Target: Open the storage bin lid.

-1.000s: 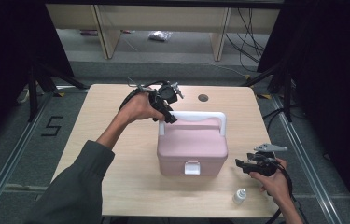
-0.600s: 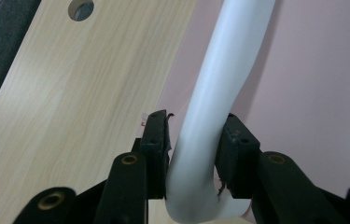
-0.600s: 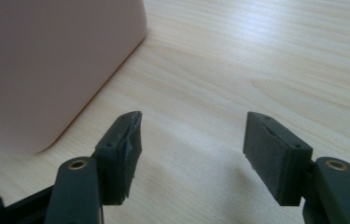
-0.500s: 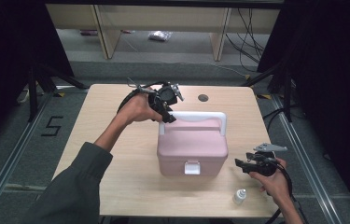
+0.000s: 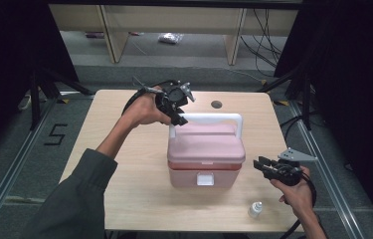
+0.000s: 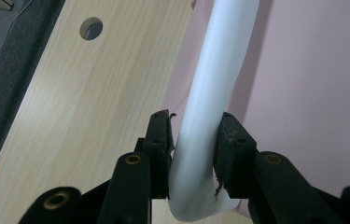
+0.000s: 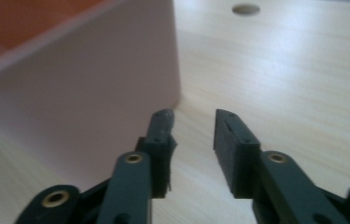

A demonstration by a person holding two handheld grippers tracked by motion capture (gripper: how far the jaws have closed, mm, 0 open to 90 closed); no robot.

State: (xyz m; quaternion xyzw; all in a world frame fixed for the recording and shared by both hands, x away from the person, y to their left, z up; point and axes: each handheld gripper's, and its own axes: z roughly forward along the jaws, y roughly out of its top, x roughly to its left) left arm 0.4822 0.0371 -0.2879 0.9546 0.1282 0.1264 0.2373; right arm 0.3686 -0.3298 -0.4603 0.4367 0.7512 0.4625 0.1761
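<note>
A pink box point(image 5: 206, 154) with a white handle point(image 5: 209, 118) stands mid-table. My left gripper point(image 5: 179, 118) is at the handle's left end. In the left gripper view its jaws have just been closing and the left gripper point(image 6: 195, 122) is shut on the white handle point(image 6: 214, 70), pads pressing both sides above the pink lid point(image 6: 312, 70). My right gripper point(image 5: 259, 167) hovers just right of the box. In the right gripper view the right gripper point(image 7: 194, 116) has just narrowed its jaws to a small gap with nothing between them, beside the box wall point(image 7: 70, 84).
A small white bottle point(image 5: 256, 209) stands near the front right edge of the wooden table point(image 5: 124, 164). A round hole point(image 5: 216, 104) sits in the tabletop behind the box. Black frames and cables surround the table.
The right gripper has lifted a little beside the box. The left hand stays at the handle's left end.
</note>
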